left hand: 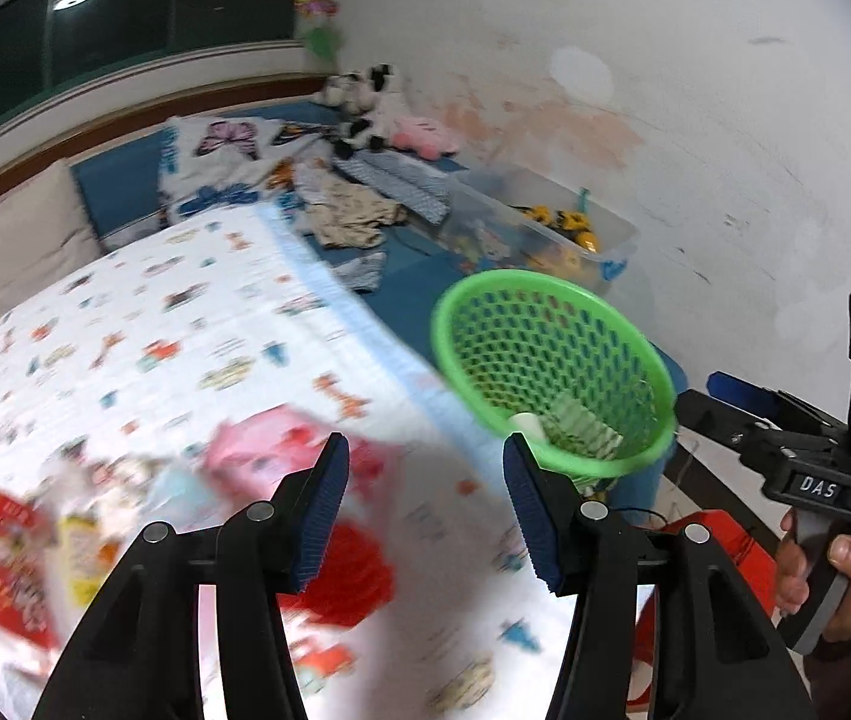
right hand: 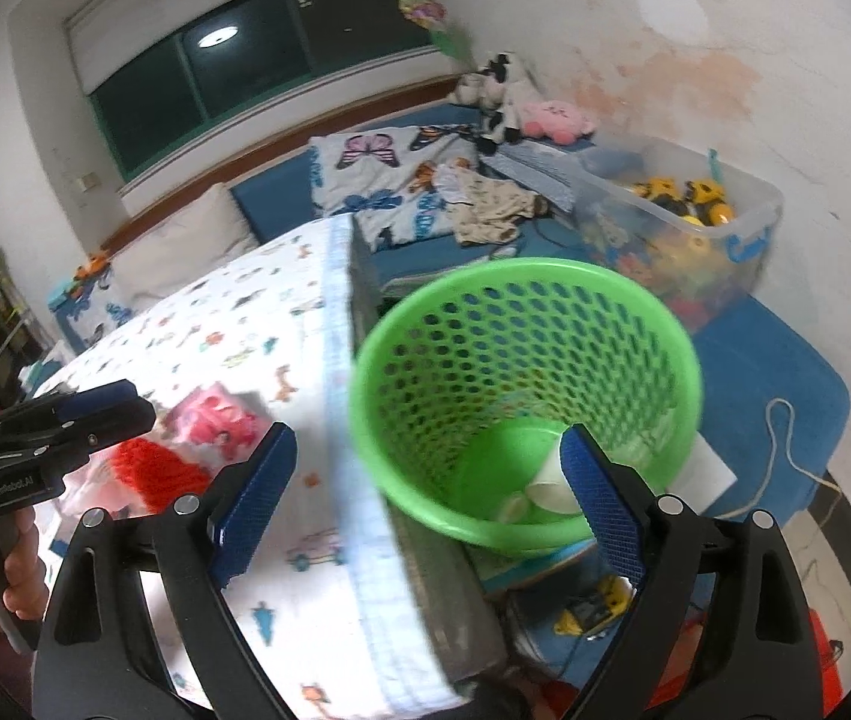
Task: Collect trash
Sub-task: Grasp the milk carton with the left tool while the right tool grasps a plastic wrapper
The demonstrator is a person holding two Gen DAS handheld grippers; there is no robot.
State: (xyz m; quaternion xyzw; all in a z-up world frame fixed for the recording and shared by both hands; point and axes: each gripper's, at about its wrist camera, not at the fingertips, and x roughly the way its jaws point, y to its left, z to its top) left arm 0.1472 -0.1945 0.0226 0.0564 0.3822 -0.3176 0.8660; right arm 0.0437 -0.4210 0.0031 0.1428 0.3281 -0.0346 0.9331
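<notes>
Over the patterned surface (left hand: 185,324), left wrist view: left gripper (left hand: 425,501) jaws stand partly apart with nothing between them. Below them, blurred, lie a pink wrapper (left hand: 269,450), a red crumpled piece (left hand: 359,576), a red packet (left hand: 5,564) and a yellow packet (left hand: 80,558). These read as trash not yet collected. The green basket (left hand: 551,372) stands off the surface's right edge, just beyond the right-hand jaw. Inside it: a white cup (left hand: 526,422) and a green-and-white piece (left hand: 584,429). The right gripper (left hand: 725,390) shows at far right in a hand (left hand: 833,588); its state cannot be told from this view.

Right wrist view: right gripper (right hand: 425,492) jaws are spread wide and empty, pointing at the green basket's (right hand: 521,360) near rim, not touching it. The white cup (right hand: 554,480) lies on its side at the bottom, with a smaller pale scrap (right hand: 515,504) beside it. The pink wrapper (right hand: 215,414) and red crumpled piece (right hand: 155,468) sit on the patterned surface (right hand: 257,312) to the left, just under the left gripper (right hand: 95,402).

Judgement: task partly done. A few items are in the basket; at least four pieces remain on the surface. A clear bin (right hand: 695,222) against the wall holds toys, not trash.
</notes>
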